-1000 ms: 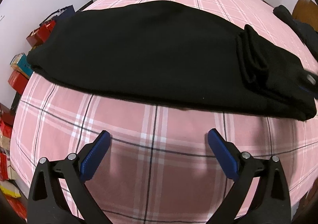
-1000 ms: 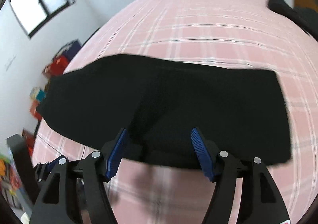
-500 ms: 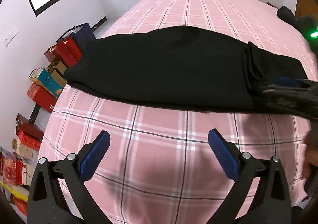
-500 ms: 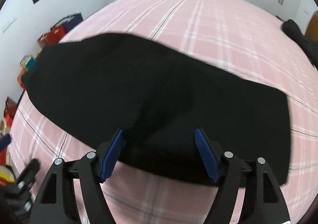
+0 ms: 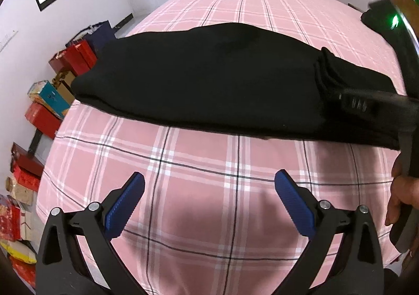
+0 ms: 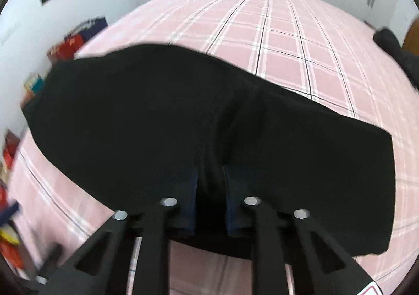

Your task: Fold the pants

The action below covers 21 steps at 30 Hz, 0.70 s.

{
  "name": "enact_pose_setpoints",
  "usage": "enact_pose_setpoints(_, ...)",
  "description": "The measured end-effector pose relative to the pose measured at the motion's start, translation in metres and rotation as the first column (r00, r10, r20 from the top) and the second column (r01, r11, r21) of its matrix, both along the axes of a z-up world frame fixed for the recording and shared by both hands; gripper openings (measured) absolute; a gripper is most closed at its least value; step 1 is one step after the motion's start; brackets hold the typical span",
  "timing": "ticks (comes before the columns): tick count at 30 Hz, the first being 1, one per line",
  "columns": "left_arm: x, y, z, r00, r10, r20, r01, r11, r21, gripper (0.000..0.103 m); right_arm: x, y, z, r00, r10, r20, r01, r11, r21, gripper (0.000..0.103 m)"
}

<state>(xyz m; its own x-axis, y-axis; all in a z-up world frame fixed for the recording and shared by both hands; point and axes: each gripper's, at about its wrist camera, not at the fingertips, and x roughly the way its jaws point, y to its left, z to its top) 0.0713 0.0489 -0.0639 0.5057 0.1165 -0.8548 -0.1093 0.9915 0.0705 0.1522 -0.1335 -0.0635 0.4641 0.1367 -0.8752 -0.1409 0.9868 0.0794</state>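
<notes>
Pants [image 5: 209,80], black and already doubled into a long band, lie across the near part of the bed [image 5: 235,179], parallel to its near edge, with a bunched end toward the right side. Right gripper [image 6: 210,190] has just been closing, and its blue pads now pinch the near hem of the cloth, probably to lift that edge for the next fold. Left gripper [image 5: 209,206] hangs over bare pink checked sheet just short of the pants, fingers wide apart and empty, likely waiting to take the other end. Boxes [image 5: 44,101] crowd the floor along the bed's left side.
</notes>
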Motion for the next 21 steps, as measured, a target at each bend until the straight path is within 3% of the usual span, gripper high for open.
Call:
enact_pose_setpoints(5,0.001,0.008,-0.002,1.0,0.013,0.0,-0.013,0.999,-0.04,0.097,0.012,0.013,0.015,1.0,0.002,0.012,-0.003,0.998,0.058,0.014)
enact_pose_setpoints(9,0.003,0.012,-0.005,1.0,0.02,-0.009,-0.02,0.998,-0.055,0.097,0.028,0.047,-0.018,0.995,0.068,-0.07,-0.066,0.997,0.035,0.017)
enact_pose_setpoints(12,0.005,0.012,-0.007,1.0,0.022,-0.021,-0.023,0.998,-0.054,0.097,0.022,0.05,-0.017,0.993,0.116,-0.013,-0.115,0.993,0.029,0.036)
enact_pose_setpoints(13,0.005,0.013,-0.008,0.999,0.022,-0.025,-0.023,0.998,-0.057,0.097,0.017,0.045,-0.008,0.992,0.122,-0.011,-0.121,0.992,0.044,0.05)
enact_pose_setpoints(14,0.006,0.014,-0.009,0.999,0.021,-0.025,-0.023,0.998,-0.062,0.097,0.011,0.036,0.0,0.994,0.105,0.002,-0.105,0.993,0.044,0.062)
enact_pose_setpoints(18,0.008,0.019,-0.01,0.999,0.033,-0.026,-0.035,0.996,-0.082,0.097,-0.027,-0.054,0.034,0.991,-0.099,0.088,0.088,0.989,0.118,0.073)
enact_pose_setpoints(21,0.01,0.021,-0.012,0.999,0.039,-0.034,-0.042,0.995,-0.086,0.097,-0.051,-0.151,0.021,0.94,-0.341,0.009,0.332,0.923,0.193,0.076)
